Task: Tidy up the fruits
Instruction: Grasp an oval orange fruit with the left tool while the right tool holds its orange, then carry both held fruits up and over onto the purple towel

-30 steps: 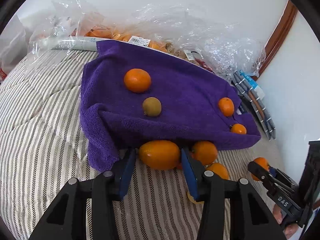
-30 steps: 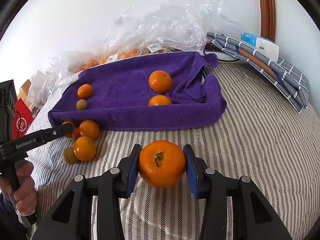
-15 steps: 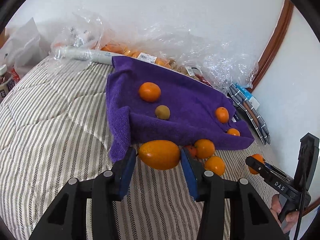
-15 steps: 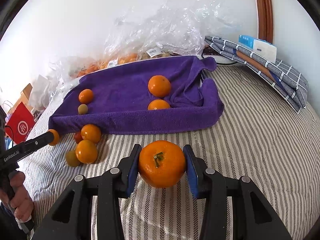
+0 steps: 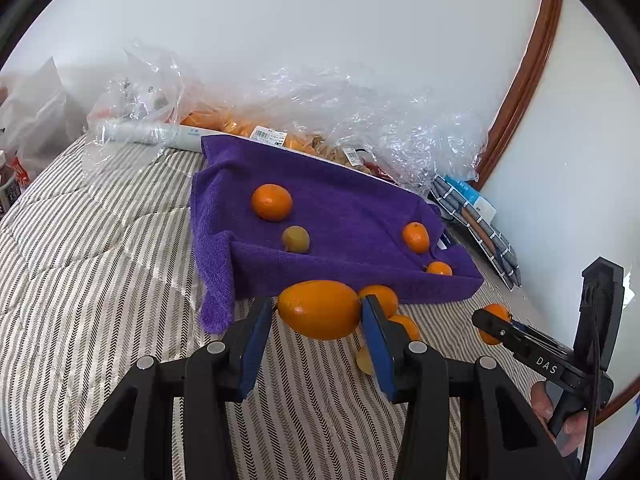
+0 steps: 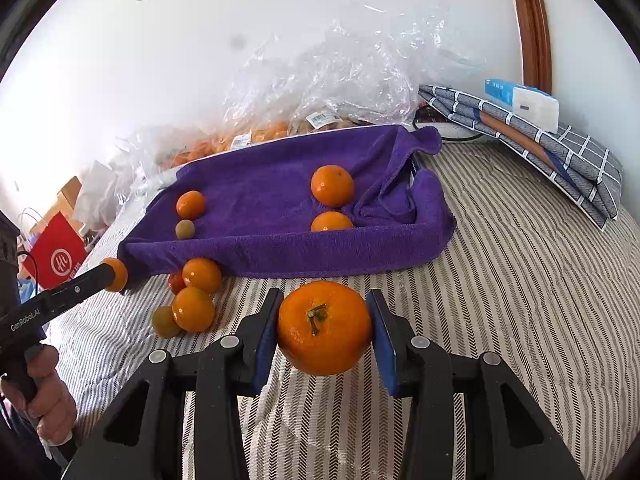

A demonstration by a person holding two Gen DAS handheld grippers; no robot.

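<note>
A purple towel [image 5: 352, 216] [image 6: 280, 200] lies on the striped bed and bears three oranges and one small greenish fruit [image 5: 295, 239] [image 6: 185, 229]. My left gripper [image 5: 318, 312] is shut on an oval orange fruit [image 5: 319, 309], held above the bed just in front of the towel's near edge. My right gripper [image 6: 324, 330] is shut on a round mandarin [image 6: 324, 328] with its stem facing the camera, in front of the towel. Several loose fruits [image 6: 194, 294] [image 5: 386, 308] lie on the bed by the towel's front edge.
Crumpled clear plastic bags [image 5: 340, 112] [image 6: 340, 80] with more fruit lie behind the towel against the wall. Folded checked cloth with a small box [image 6: 532, 128] [image 5: 476, 216] lies at the right. A red bag [image 6: 58, 256] stands off the bed's left side.
My left gripper has lifted and pulled back from the towel with the oval fruit in it. The right gripper has kept its mandarin and shifted only slightly.
</note>
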